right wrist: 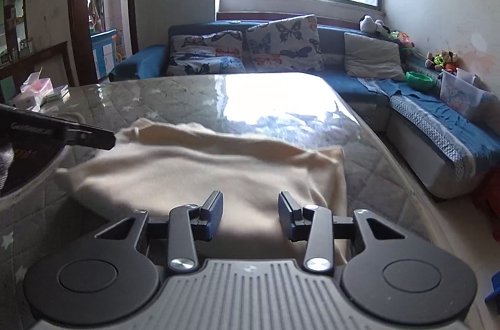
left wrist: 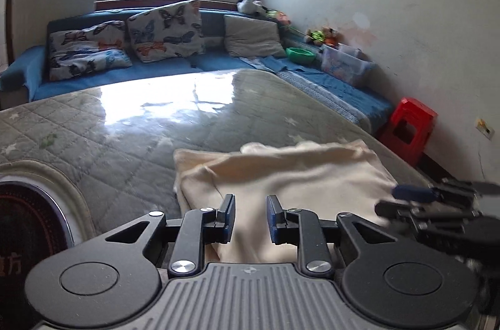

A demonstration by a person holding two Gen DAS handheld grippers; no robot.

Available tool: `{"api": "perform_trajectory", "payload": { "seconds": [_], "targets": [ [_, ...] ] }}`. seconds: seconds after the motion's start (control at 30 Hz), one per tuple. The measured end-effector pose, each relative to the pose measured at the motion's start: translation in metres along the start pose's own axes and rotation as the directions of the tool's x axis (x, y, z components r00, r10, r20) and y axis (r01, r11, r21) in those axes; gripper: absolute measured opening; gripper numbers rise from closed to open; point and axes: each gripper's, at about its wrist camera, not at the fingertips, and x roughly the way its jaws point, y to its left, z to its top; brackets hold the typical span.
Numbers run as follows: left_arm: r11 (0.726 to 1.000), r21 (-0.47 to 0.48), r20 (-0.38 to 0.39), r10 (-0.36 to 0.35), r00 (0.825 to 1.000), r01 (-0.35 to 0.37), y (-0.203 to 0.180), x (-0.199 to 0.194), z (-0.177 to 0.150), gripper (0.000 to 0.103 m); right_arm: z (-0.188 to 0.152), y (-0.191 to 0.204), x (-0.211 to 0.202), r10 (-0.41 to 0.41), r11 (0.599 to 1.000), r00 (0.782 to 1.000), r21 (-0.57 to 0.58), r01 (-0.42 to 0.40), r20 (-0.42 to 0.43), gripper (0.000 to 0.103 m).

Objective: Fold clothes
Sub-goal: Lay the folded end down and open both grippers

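A cream garment [left wrist: 290, 174] lies folded in a thick rectangle near the front edge of a glass-topped table [left wrist: 140, 124]. My left gripper [left wrist: 250, 217] hovers over the near left part of the cloth, open, with nothing between its fingers. My right gripper [right wrist: 250, 214] hangs over the near right part of the same garment [right wrist: 200, 167], also open and empty. The right gripper's fingertips [left wrist: 409, 192] show blurred at the right edge of the left wrist view. One finger of the left gripper [right wrist: 87, 138] reaches in from the left of the right wrist view, by the cloth's far left corner.
A blue corner sofa [right wrist: 359, 80] with butterfly cushions [right wrist: 281, 42] runs behind and to the right of the table. A red stool [left wrist: 406, 127] stands by the right wall. Clear boxes [right wrist: 40, 89] sit on the table's far left. A dark round appliance [left wrist: 28, 224] sits at the left.
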Motion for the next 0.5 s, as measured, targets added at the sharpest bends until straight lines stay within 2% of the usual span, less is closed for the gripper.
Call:
{"api": "perform_trajectory", "payload": {
  "seconds": [0.3, 0.5],
  "targets": [
    [0.999, -0.042, -0.06, -0.028, 0.998, 0.026, 0.004, 0.002, -0.015, 0.023, -0.007, -0.004, -0.003, -0.008, 0.999, 0.999, -0.04, 0.007, -0.039, 0.039],
    [0.998, -0.059, -0.043, -0.024, 0.999, 0.022, 0.002, -0.014, -0.015, 0.023, -0.005, -0.002, -0.014, -0.027, 0.998, 0.999, -0.051, 0.024, -0.042, 0.039]
  ]
}}
